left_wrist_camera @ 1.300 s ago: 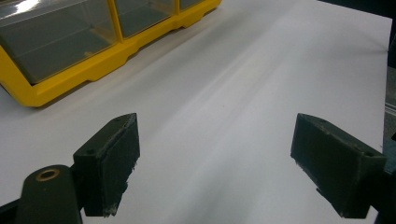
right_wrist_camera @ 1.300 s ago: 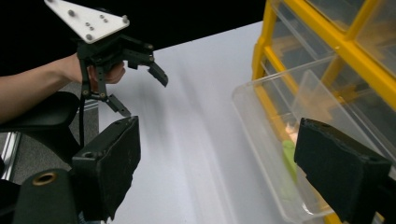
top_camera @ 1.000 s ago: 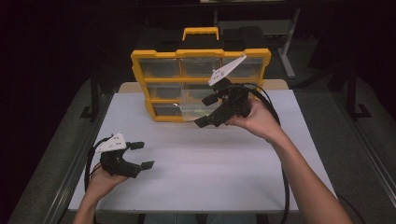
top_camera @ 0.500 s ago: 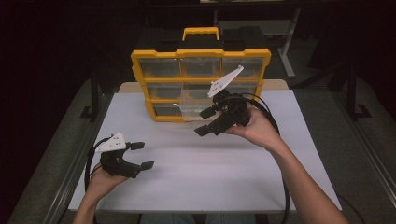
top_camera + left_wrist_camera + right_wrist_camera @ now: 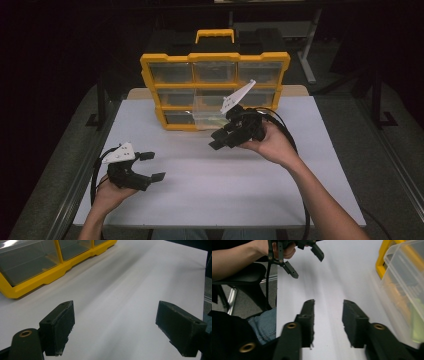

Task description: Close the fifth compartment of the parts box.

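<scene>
A yellow box [image 5: 215, 90] with clear drawers stands at the back of the white desk [image 5: 220, 185], at about 12 o'clock. It has a yellow handle [image 5: 215, 35] on top. 1 clear drawer [image 5: 210, 112] in the middle sticks out of the front of the box. In the right gripper view this drawer [image 5: 409, 282] is at 3 o'clock, with something green [image 5: 418, 325] inside it. I cannot tell what the green thing is.

The right gripper [image 5: 222, 140] is in the person's right hand [image 5: 272, 145], just in front of the box and near the drawer that sticks out. It points toward 8 o'clock. Its jaws have just been closing, and now they stand a little apart with nothing between them. In the right gripper view the gap between its jaws shows just bare white desk.

The left gripper [image 5: 152, 166] is in the left hand [image 5: 107, 192] at about 8 o'clock on the desk, well apart from the box. Its jaws are wide open and hold nothing. In the left gripper view the box [image 5: 37, 277] is at 11 o'clock, and the white desk [image 5: 125, 290] lies between the 2 jaws.
</scene>
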Demonstrator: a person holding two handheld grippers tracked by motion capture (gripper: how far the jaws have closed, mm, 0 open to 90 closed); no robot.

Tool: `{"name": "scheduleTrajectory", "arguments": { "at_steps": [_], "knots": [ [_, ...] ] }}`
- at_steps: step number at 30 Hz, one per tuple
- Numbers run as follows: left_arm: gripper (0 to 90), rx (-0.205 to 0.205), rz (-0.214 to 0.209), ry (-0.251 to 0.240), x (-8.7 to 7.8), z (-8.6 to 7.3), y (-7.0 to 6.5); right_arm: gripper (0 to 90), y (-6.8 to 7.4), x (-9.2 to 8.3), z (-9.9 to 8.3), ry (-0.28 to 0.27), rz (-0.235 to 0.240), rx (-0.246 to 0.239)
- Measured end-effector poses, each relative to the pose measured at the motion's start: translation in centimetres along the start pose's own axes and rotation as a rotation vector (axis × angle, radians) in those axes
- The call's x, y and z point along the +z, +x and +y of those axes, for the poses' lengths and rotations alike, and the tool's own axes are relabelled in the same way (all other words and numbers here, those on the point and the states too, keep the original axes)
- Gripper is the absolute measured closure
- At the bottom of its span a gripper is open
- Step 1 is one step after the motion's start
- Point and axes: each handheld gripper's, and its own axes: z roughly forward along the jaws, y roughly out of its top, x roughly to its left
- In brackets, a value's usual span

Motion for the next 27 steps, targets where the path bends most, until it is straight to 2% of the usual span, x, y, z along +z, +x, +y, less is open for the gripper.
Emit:
{"name": "scheduleTrajectory", "arguments": {
  "at_steps": [3, 10, 13, 15, 18, 21, 22, 23, 24, 27],
  "knots": [
    [15.6, 0.000, 0.001, 0.001, 0.0, 0.0, 0.0, 69.2, -0.1, 0.4, -0.1, 0.007, -0.001, -0.005],
    [15.6, -0.002, -0.001, -0.008, -0.2, 0.0, 0.1, 79.8, -0.9, 0.9, -0.4, 0.007, -0.024, 0.018],
    [15.7, 0.013, -0.003, -0.001, -0.1, -0.1, 0.2, 85.8, -1.3, 0.9, -0.5, -0.002, -0.059, 0.024],
    [15.8, 0.002, -0.003, -0.001, 0.0, -0.2, 0.2, 88.5, -1.6, 0.9, -0.6, -0.004, -0.089, 0.029],
    [15.8, 0.010, -0.002, 0.001, -0.2, -0.2, 0.2, 88.7, -2.1, 1.2, -0.7, -0.011, -0.107, 0.045],
    [15.8, 0.007, 0.001, -0.007, -0.3, -0.1, 0.2, 88.7, -2.5, 1.6, -0.6, -0.008, -0.128, 0.034],
    [15.8, 0.009, 0.001, -0.008, -0.3, -0.1, 0.2, 88.7, -2.5, 1.6, -0.6, 0.009, -0.130, 0.055],
    [15.8, 0.010, 0.002, -0.006, -0.4, 0.0, 0.2, 88.7, -2.5, 1.7, -0.6, 0.013, -0.136, 0.057],
    [15.8, 0.011, 0.002, -0.004, -0.4, 0.0, 0.2, 88.7, -2.6, 1.7, -0.6, 0.010, -0.142, 0.044],
    [15.8, 0.010, -0.001, -0.005, -0.3, 0.0, 0.2, 88.8, -2.9, 1.7, -0.5, 0.011, -0.156, 0.046]
  ]
}}
